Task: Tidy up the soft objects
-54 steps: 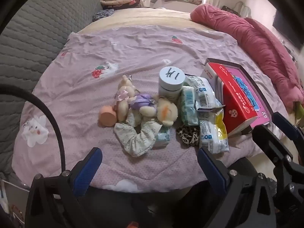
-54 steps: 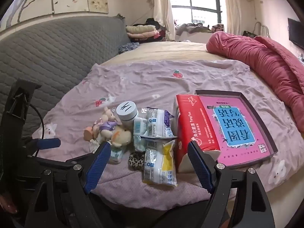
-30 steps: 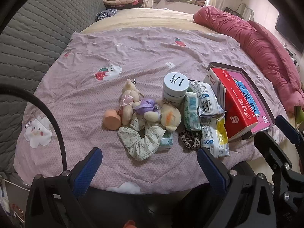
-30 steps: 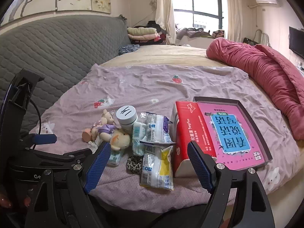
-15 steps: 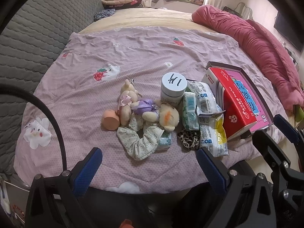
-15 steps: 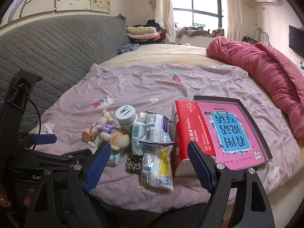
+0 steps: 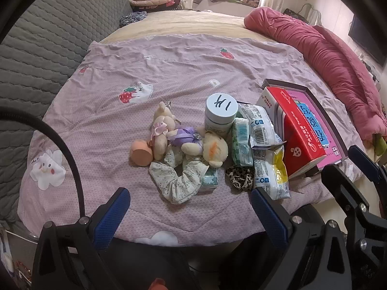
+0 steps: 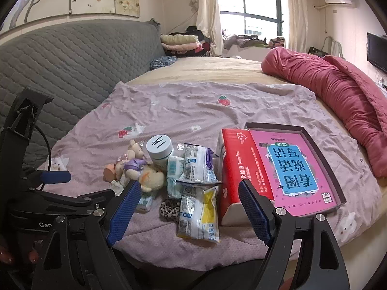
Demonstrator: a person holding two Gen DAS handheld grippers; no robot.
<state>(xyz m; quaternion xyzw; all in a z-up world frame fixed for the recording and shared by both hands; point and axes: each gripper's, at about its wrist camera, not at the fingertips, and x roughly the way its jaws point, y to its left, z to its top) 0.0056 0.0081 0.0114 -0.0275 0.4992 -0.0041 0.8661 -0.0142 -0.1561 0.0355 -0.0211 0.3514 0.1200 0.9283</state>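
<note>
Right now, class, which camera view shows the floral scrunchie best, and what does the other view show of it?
The left wrist view: the floral scrunchie lies whole and unobstructed in front of the plush toys. In the right wrist view, the right gripper's left finger covers most of it; only a small floral scrap shows.

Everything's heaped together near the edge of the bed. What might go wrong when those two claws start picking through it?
The yellow-and-white wipes packet lies nearest the bed edge; a nudge might slide it off. The white floral fabric scrunchie is tucked under the cream plush toys, so pulling it could drag them along. The round white-lidded jar stands upright against the pile and could tip. Both the left gripper and right gripper are open, holding nothing.
</note>
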